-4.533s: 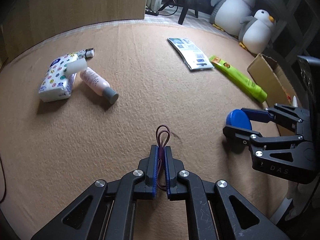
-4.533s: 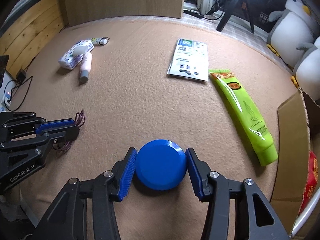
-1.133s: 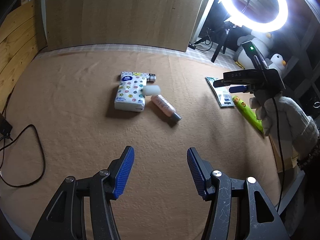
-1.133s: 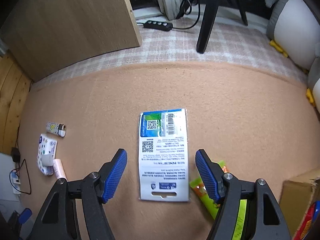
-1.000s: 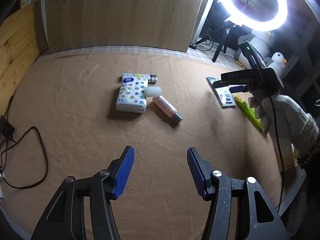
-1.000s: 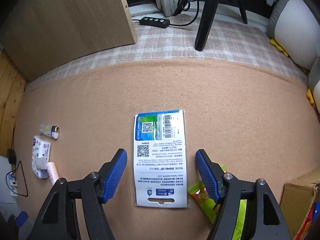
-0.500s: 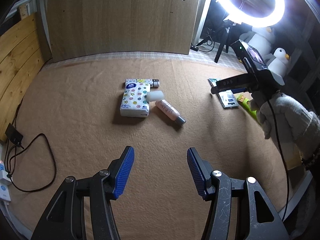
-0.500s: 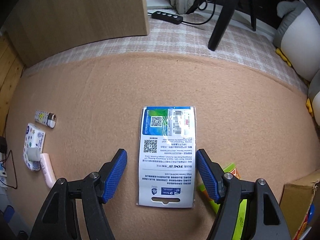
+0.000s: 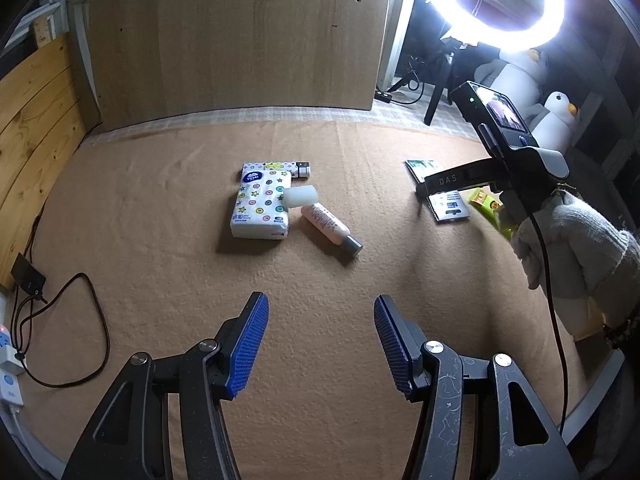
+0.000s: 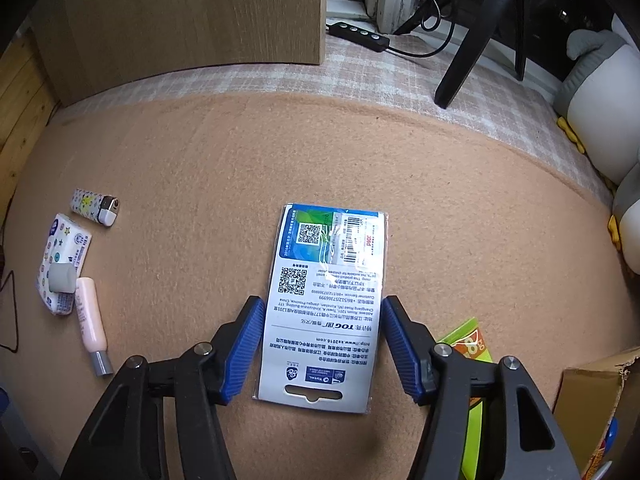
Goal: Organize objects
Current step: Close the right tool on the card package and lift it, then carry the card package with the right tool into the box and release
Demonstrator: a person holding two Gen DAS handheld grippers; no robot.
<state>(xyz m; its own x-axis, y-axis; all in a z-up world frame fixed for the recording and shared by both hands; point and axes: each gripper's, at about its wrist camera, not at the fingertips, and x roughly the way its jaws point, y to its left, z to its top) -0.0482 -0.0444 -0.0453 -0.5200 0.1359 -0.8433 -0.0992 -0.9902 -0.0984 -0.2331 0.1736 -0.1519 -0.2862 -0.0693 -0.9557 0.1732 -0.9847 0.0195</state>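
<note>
A flat printed card package (image 10: 328, 296) lies on the tan blanket (image 10: 200, 168). My right gripper (image 10: 322, 344) hangs over its near half, pointing steeply down. Its jaws are closing, with a blue pad close beside each long edge of the package and no visible press on it. In the left wrist view a gloved hand (image 9: 572, 240) holds that right gripper (image 9: 424, 188) over the package (image 9: 450, 204). My left gripper (image 9: 320, 344) stands open and empty above bare blanket. Farther out lie a tissue pack (image 9: 260, 210), a pink bottle (image 9: 330, 226) and a lighter (image 9: 288, 168).
A green tube (image 10: 468, 344) lies just right of the package, and a cardboard box (image 10: 592, 400) stands at the right edge. Penguin plushes (image 10: 600, 120), a tripod leg (image 10: 468, 52) and a power strip (image 10: 356, 34) sit beyond the blanket. A cable (image 9: 60, 320) trails at the left.
The hair tie and blue lid held seconds ago have left the grippers. In the last second the right gripper squared up over the package and its jaws narrowed. The left gripper stayed open.
</note>
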